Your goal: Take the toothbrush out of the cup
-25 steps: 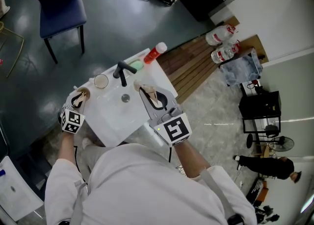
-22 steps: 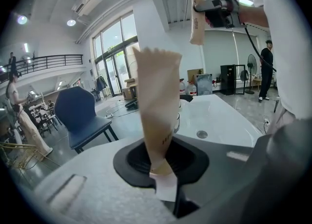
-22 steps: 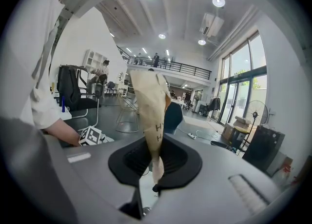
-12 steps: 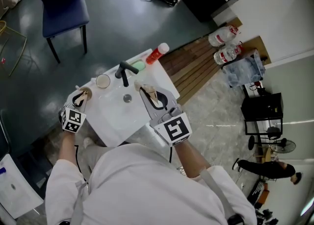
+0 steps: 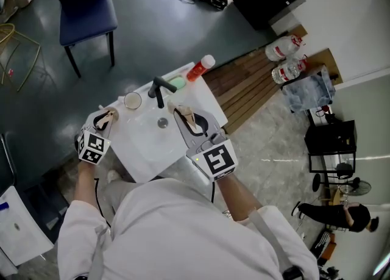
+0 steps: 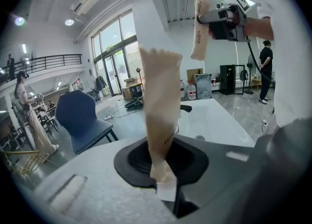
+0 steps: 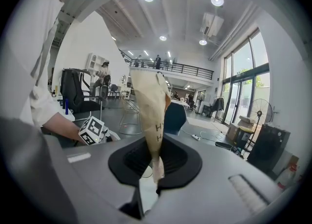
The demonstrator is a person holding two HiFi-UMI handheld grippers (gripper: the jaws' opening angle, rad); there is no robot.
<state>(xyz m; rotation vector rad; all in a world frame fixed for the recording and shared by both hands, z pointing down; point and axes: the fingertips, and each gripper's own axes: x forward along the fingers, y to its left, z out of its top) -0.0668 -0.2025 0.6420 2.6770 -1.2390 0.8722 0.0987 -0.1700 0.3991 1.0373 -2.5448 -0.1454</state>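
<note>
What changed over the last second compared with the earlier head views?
The left gripper has risen slightly beside the sink's left edge, jaws together, nothing between them. Nothing was grasped or released. The right gripper stayed over the sink, shut and empty; the cup, faucet and red bottle kept their places.

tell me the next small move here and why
Likely open the left gripper and ease it toward the cup. Its jaws are together with nothing between them, and the cup stands close to it on the white sink top, beside the black faucet. The toothbrush itself is too small to make out in the head view.
</note>
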